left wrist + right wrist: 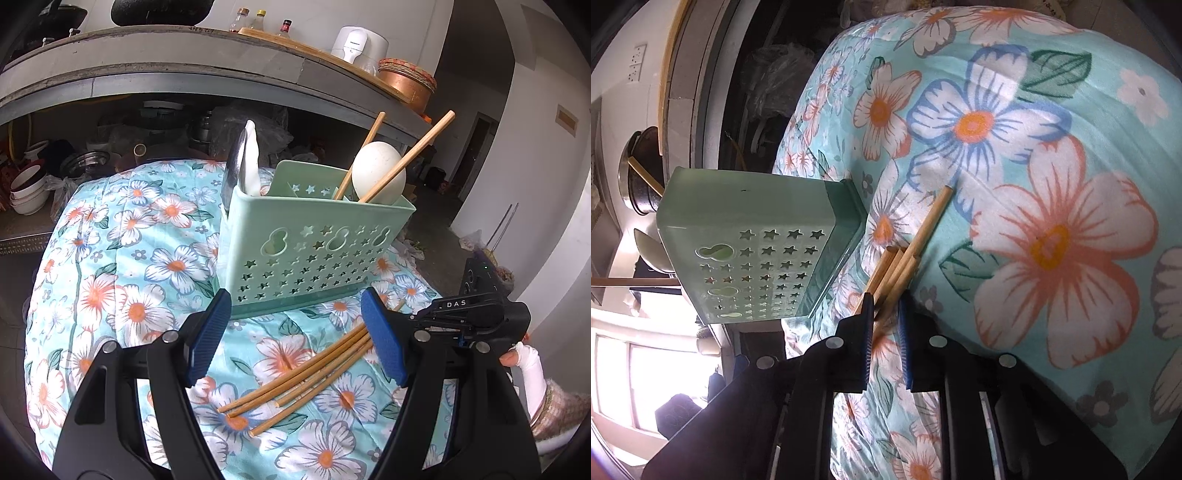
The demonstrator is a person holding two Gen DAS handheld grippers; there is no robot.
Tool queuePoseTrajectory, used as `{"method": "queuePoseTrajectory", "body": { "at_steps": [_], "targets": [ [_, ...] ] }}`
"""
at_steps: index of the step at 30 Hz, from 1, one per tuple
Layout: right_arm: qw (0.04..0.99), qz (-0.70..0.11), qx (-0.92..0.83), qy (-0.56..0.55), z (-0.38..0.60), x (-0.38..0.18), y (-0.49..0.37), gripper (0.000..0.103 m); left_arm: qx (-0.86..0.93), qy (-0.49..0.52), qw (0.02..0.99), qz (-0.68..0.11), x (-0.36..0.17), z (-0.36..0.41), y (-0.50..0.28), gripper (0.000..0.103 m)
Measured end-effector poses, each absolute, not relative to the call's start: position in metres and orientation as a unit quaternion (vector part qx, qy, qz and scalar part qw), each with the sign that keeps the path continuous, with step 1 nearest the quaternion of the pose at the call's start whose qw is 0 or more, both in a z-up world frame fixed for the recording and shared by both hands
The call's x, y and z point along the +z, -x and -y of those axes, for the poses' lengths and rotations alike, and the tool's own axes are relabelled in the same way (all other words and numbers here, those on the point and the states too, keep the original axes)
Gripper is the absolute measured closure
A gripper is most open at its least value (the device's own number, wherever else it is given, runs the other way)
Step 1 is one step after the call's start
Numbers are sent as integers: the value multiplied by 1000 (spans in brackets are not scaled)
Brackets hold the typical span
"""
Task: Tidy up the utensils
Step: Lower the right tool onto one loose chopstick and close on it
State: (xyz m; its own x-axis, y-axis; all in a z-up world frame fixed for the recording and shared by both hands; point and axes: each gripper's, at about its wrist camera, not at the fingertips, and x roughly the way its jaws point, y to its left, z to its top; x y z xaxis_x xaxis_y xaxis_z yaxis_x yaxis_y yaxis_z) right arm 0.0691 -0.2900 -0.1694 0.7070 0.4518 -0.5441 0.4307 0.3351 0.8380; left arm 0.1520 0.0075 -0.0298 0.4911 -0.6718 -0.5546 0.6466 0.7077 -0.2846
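A mint-green utensil holder (306,251) (750,229) stands on the floral cloth (129,295). It holds a white spoon (376,171), a metal spoon (234,166) and two chopsticks (406,155). Several loose chopsticks (303,376) (916,243) lie in a bundle in front of the holder. My left gripper (295,306) hovers open just above them, nothing between its pads. My right gripper (885,301), rolled on its side, has its jaws narrowly shut on the bundle's ends. Its black body (465,314) shows to the right in the left wrist view.
A concrete counter (184,70) runs behind, carrying bottles, a white appliance (354,44) and a copper-coloured basket (406,81). Bowls (26,192) and pots fill the shelf below it. A person's hand with a wrapped finger (528,365) holds the right gripper.
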Motion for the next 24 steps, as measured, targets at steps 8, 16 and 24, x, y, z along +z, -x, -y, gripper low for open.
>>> {"method": "queuePoseTrajectory", "body": {
  "at_steps": [8, 16, 24],
  "targets": [
    [720, -415, 38, -556, 298, -165, -45, 90, -384, 15, 862, -332, -30, -7, -150, 34],
    [740, -406, -18, -536, 330, -150, -18, 89, -390, 14, 857, -336, -34, -2, -150, 34],
    [776, -414, -93, -466, 325, -141, -34, 82, -393, 9, 856, -336, -34, 2, -148, 34]
  ]
}}
